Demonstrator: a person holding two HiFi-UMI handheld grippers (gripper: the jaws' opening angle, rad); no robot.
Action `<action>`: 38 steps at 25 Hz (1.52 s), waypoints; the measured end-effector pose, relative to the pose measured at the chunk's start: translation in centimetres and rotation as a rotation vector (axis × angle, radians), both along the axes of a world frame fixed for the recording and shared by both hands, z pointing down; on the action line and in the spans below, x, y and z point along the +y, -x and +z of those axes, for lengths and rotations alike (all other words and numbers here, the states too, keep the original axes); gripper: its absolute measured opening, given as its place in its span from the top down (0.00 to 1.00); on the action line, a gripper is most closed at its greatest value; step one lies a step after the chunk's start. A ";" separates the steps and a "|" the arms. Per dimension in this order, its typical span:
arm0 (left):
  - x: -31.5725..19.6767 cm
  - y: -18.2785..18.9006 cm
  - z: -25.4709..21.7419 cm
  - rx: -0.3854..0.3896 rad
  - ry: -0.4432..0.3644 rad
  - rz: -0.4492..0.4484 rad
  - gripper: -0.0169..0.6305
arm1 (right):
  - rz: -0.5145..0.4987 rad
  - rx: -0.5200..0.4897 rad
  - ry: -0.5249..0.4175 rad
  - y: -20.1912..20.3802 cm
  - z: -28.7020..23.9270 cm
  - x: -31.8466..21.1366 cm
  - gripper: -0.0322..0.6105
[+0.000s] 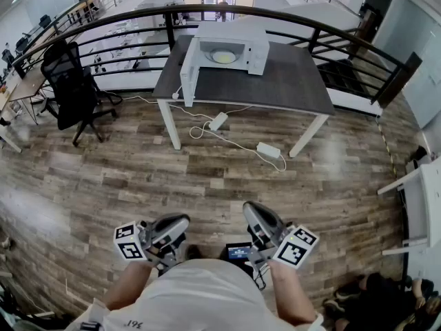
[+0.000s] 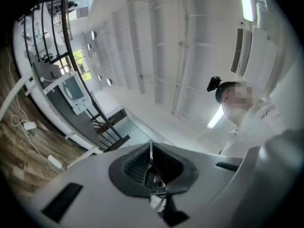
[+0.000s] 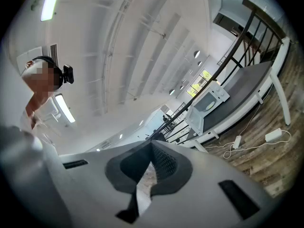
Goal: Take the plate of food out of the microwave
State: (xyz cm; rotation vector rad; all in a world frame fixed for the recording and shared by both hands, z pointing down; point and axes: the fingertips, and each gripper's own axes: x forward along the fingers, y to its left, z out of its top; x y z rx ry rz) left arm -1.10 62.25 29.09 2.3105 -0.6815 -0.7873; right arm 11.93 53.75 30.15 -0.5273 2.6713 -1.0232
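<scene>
A white microwave stands at the back of a dark table, far across the floor from me. Its door hangs open to the left. Inside lies a white plate of yellowish food. The left gripper and right gripper are held low, close to the person's body, both shut with nothing between the jaws. Both gripper cameras point upward at the ceiling. The microwave appears small in the left gripper view, and the microwave small in the right gripper view.
A black office chair stands left of the table. Two white power adapters with cables lie on the wood floor beneath the table. A curved black railing runs behind the table. A white table edges in at the right.
</scene>
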 end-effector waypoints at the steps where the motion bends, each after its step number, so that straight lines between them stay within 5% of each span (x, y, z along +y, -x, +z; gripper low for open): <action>1: -0.1 0.1 0.0 0.001 0.000 0.001 0.94 | 0.002 0.002 -0.002 0.1 0.0 -0.1 0.97; 29: -1.7 0.3 0.6 -0.014 0.024 0.010 0.94 | 0.034 0.066 -0.039 0.4 0.0 -2.0 0.97; 38: -2.0 0.0 0.1 -0.014 0.022 0.027 0.94 | 0.113 0.029 -0.023 -1.7 -1.3 -3.7 0.97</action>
